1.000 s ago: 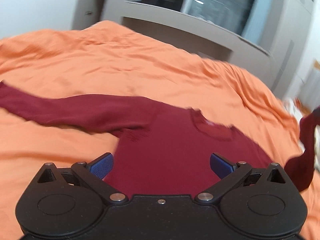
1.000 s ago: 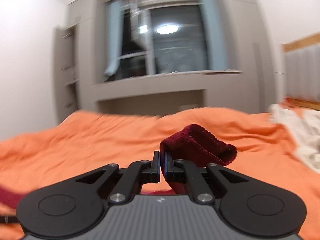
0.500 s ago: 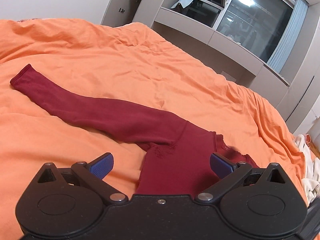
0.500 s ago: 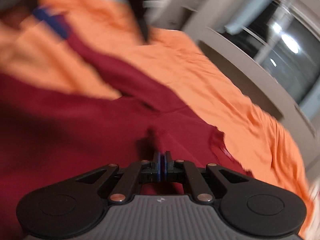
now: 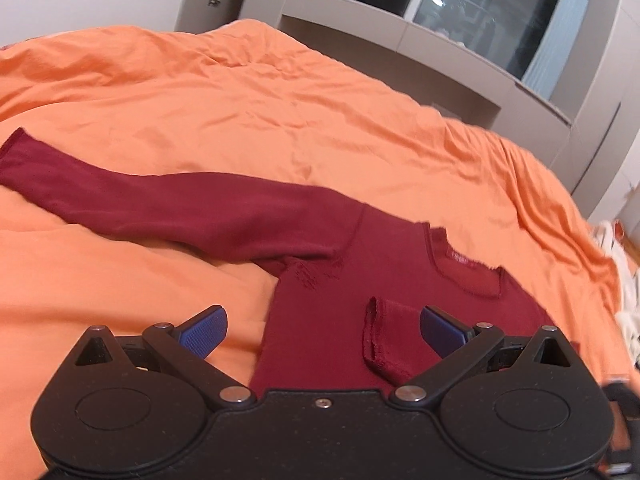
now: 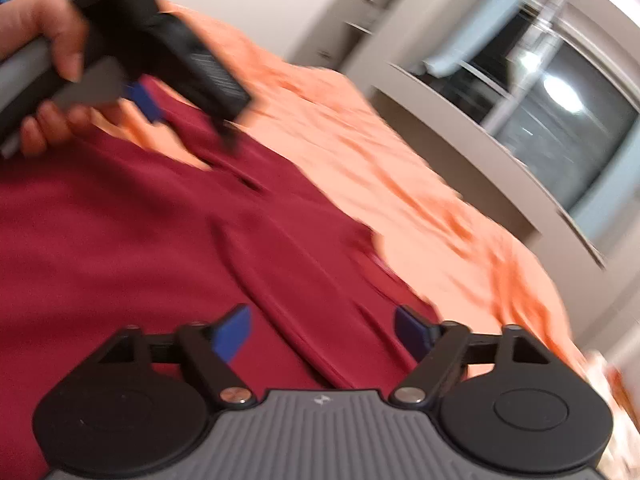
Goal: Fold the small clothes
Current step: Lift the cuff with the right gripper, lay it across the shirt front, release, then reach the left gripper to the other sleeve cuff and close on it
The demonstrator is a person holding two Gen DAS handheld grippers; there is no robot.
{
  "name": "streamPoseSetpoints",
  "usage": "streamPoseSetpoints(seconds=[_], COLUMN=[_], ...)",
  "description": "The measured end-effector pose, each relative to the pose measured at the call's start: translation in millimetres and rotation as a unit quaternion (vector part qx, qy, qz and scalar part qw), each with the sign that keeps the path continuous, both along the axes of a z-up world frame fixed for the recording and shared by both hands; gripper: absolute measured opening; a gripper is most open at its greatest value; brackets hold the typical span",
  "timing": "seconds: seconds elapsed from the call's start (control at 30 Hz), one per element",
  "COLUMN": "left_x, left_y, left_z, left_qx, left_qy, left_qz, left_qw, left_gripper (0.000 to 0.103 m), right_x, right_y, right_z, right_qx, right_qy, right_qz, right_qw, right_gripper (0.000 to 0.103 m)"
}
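A red neck label (image 5: 460,258) is seen inside the maroon long-sleeved top (image 5: 332,320), its writing too small to be read. The top is spread on the orange bedspread (image 5: 240,112). Only the right wrist view shows the hand (image 6: 52,40) gripping the left gripper (image 5: 322,326). Both grippers are held apart; the right gripper (image 6: 322,330) has just been opened, with cloth below.

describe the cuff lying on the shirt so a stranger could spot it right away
Start at the orange bedspread and find the dark red long-sleeved shirt spread on it. On its chest, just below the neckline, lies a folded-over sleeve end, the cuff. Unlike the other sleeve, stretched out sideways onto the bedspread, this one rests on the shirt itself.
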State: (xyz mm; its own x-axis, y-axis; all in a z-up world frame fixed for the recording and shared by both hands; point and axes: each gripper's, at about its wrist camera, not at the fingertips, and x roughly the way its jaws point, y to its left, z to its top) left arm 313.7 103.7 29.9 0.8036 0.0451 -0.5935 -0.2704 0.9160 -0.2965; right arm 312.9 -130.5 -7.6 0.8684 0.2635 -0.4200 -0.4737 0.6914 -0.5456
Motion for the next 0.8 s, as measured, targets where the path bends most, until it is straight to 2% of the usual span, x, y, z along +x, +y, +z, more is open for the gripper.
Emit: streamPoseSetpoints(seconds=[0.13, 0.27, 0.3, 0.37, 0.43, 0.47, 0.5, 0.63, 0.73, 0.77, 0.8], left_x=[15.0, 24.9, 28.5, 36.5, 44.3, 48.5, 52.2, 61.5, 62.9, 62.6, 62.3], left_y=[-7.4, -13.4, -14.9, -18.4, -22.1, -23.9, -25.1, -27.8, -23.5, -22.4, -21.8], left_z=[-7.7, -12.8, -14.7, -20.2, -27.1, -31.3, -35.3, -47.3, -51.8, -52.8, -53.3], left_qx=[0.021, 0.035, 0.038, 0.044, 0.050, 0.054, 0.058, 0.078, 0.070, 0.068, 0.067], left_qy=[0.012, 0.004, 0.005, 0.010, 0.023, 0.033, 0.043, 0.088, 0.098, 0.098, 0.100], left_qz=[-0.023, -0.042, -0.045, -0.053, -0.058, -0.060, -0.062, -0.053, -0.049, -0.049, -0.048], left_qw=[0.9994, 0.9985, 0.9983, 0.9976, 0.9968, 0.9962, 0.9954, 0.9917, 0.9916, 0.9916, 0.9916], left_gripper=[0.102, 0.102, 0.102, 0.102, 0.102, 0.102, 0.102, 0.102, 0.102, 0.102, 0.102], right_x=[8.1, 20.5, 26.1, 31.6, 40.9, 48.7, 53.3, 72.3, 84.8, 85.7, 89.1], right_y=[-65.7, -125.7, -137.3, -149.7, -152.2, -152.3, -150.8, -141.9, -137.6, -135.8, -134.2], right_z=[-2.0, -11.1, -14.1, -20.1, -27.1, -31.3, -35.1, -48.9, -53.5, -54.2, -55.0], right_qx=[0.021, 0.073, 0.086, 0.108, 0.105, 0.100, 0.096, 0.095, 0.095, 0.091, 0.085], right_qy=[0.002, 0.032, 0.045, 0.075, 0.088, 0.091, 0.094, 0.097, 0.085, 0.083, 0.085], right_qz=[-0.110, -0.209, -0.224, -0.231, -0.230, -0.229, -0.224, -0.203, -0.183, -0.178, -0.178], right_qw=[0.994, 0.975, 0.970, 0.964, 0.963, 0.964, 0.965, 0.970, 0.975, 0.976, 0.977], right_gripper=[0.090, 0.090, 0.086, 0.079, 0.072, 0.069, 0.061, 0.052, 0.044, 0.039, 0.021])
